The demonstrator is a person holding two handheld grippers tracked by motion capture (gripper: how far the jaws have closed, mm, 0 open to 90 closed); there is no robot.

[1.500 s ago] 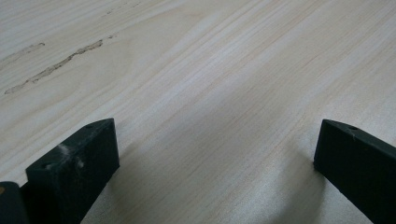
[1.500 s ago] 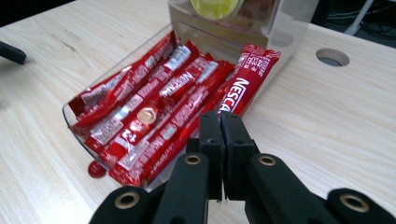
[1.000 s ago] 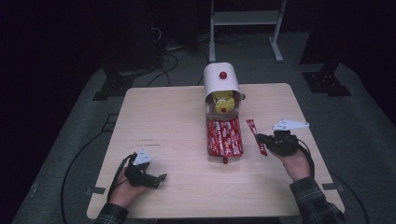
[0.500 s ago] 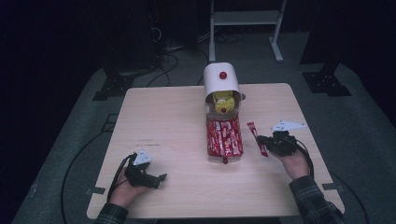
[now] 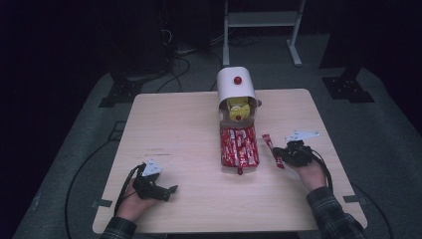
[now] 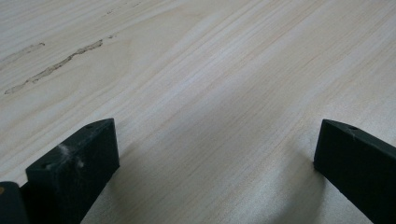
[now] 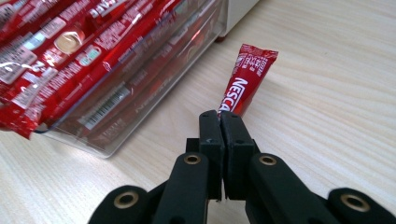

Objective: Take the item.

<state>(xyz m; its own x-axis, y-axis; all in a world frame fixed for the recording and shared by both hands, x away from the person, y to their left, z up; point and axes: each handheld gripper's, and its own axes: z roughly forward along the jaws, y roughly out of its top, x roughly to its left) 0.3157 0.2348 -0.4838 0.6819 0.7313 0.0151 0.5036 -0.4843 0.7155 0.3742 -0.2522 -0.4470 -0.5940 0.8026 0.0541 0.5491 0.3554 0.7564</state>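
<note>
My right gripper (image 7: 220,117) is shut on the near end of a red Nescafe stick sachet (image 7: 245,77), which points away from the jaws, low over the wooden table. From above, that gripper (image 5: 280,156) and the sachet (image 5: 269,143) sit just right of a clear tray (image 5: 222,149) heaped with several matching red sachets (image 7: 70,42). At the table's front left, my left gripper (image 5: 170,192) rests in a hand. Its jaws stand wide apart (image 6: 215,144) over bare wood, holding nothing.
A white round-topped container (image 5: 236,82) with a red knob stands behind the tray, its open front showing something yellow. The light wooden table (image 5: 179,124) has scuff marks near its front left. Cables and stand legs lie on the dark floor around it.
The right gripper has sunk a little toward the table with the sachet still pinched in it. The left gripper has stayed where it was.
</note>
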